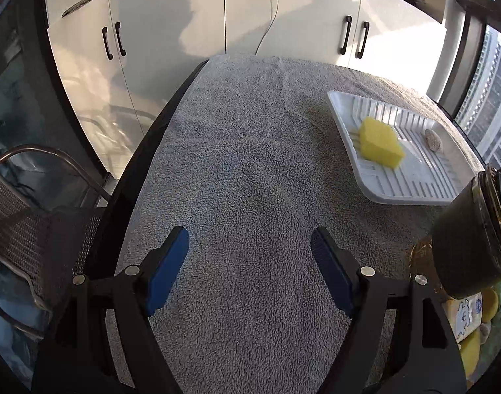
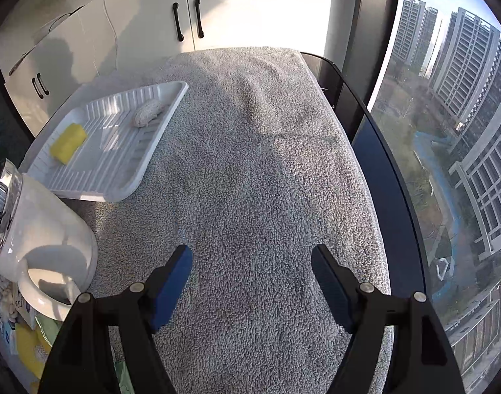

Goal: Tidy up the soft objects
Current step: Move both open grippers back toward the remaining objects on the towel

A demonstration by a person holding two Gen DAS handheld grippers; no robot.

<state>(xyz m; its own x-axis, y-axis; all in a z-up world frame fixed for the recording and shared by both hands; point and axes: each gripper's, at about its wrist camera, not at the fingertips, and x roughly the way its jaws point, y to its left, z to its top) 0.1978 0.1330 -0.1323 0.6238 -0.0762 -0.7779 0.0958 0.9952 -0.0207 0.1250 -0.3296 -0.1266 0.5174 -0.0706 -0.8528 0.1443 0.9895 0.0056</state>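
Note:
A white ribbed tray [image 1: 414, 177] lies on the grey towel; it also shows in the right wrist view [image 2: 125, 177]. In it are a yellow sponge [image 1: 380, 142] [image 2: 68, 142] and a small beige soft lump [image 1: 431, 137] [image 2: 148, 113]. More soft things, yellow pieces and a printed packet [image 1: 467, 315] [image 2: 10, 321], lie at the near edge, partly hidden. My left gripper [image 1: 250, 239] is open and empty over bare towel, left of the tray. My right gripper [image 2: 252, 257] is open and empty over bare towel, right of the tray.
A dark jar [image 1: 470, 239] stands near the tray's front corner. A white mug [image 2: 43, 229] lies on its side by the tray. The grey towel [image 2: 250, 164] covers a dark table. White cabinets [image 1: 217, 16] behind, a mesh chair [image 1: 30, 223] at left, a window [image 2: 447, 131] at right.

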